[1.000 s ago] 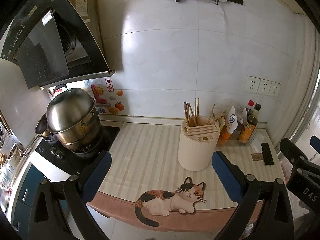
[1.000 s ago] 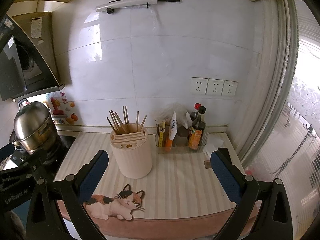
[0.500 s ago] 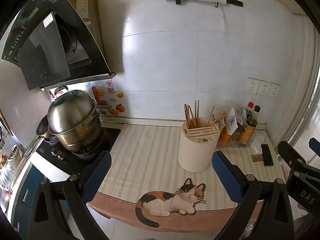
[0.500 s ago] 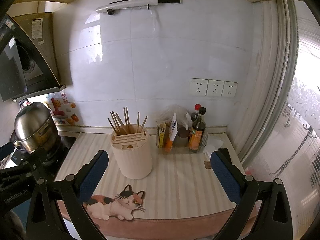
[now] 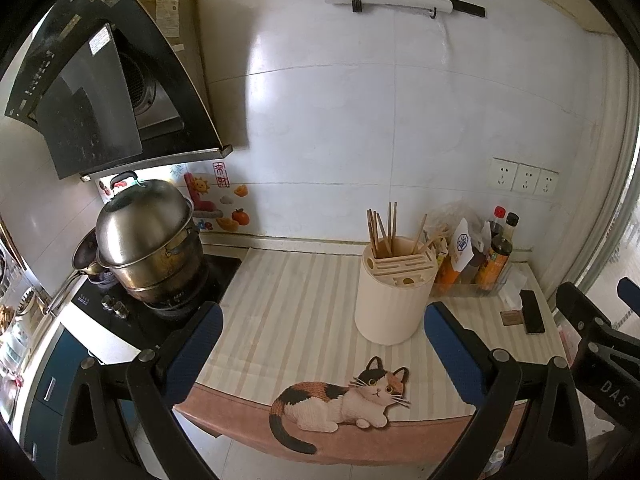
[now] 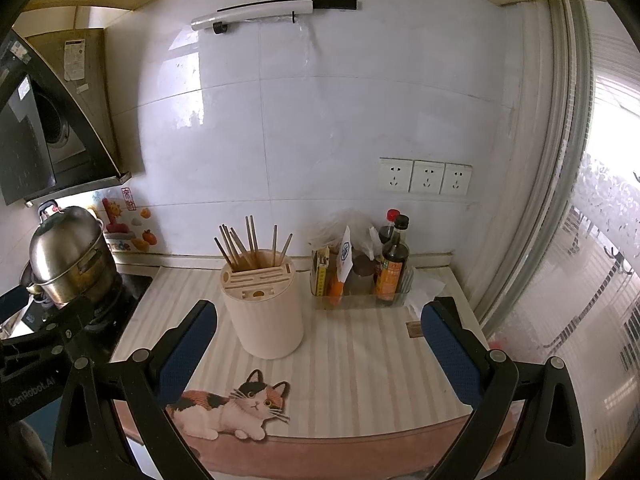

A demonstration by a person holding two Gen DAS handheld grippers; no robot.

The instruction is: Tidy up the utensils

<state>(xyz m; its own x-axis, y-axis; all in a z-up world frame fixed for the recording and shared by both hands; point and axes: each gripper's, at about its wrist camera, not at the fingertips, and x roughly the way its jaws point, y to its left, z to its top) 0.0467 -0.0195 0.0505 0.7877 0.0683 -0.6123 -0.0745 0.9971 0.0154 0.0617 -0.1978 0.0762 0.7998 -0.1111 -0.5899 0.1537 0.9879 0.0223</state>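
Note:
A cream utensil holder (image 5: 394,294) (image 6: 264,312) stands on the striped counter mat (image 5: 296,308) (image 6: 360,352), with several wooden chopsticks (image 5: 382,228) (image 6: 244,244) upright in its back slot. My left gripper (image 5: 322,344) hangs open in front of the counter edge, short of the holder, nothing between its blue pads. My right gripper (image 6: 318,340) is also open and empty, held back from the holder. The right gripper's body (image 5: 600,344) shows at the right edge of the left wrist view.
A steel steamer pot (image 5: 148,236) (image 6: 70,256) sits on the stove at left under a range hood (image 5: 100,92). A clear bin of sauce bottles (image 5: 476,268) (image 6: 368,276) stands right of the holder. A phone (image 5: 532,312) lies near the window. A cat print (image 5: 344,400) marks the mat's front edge.
Both grippers have drifted slightly, so the scene sits a little lower in the left wrist view. Nothing was taken hold of; the jaws stay open.

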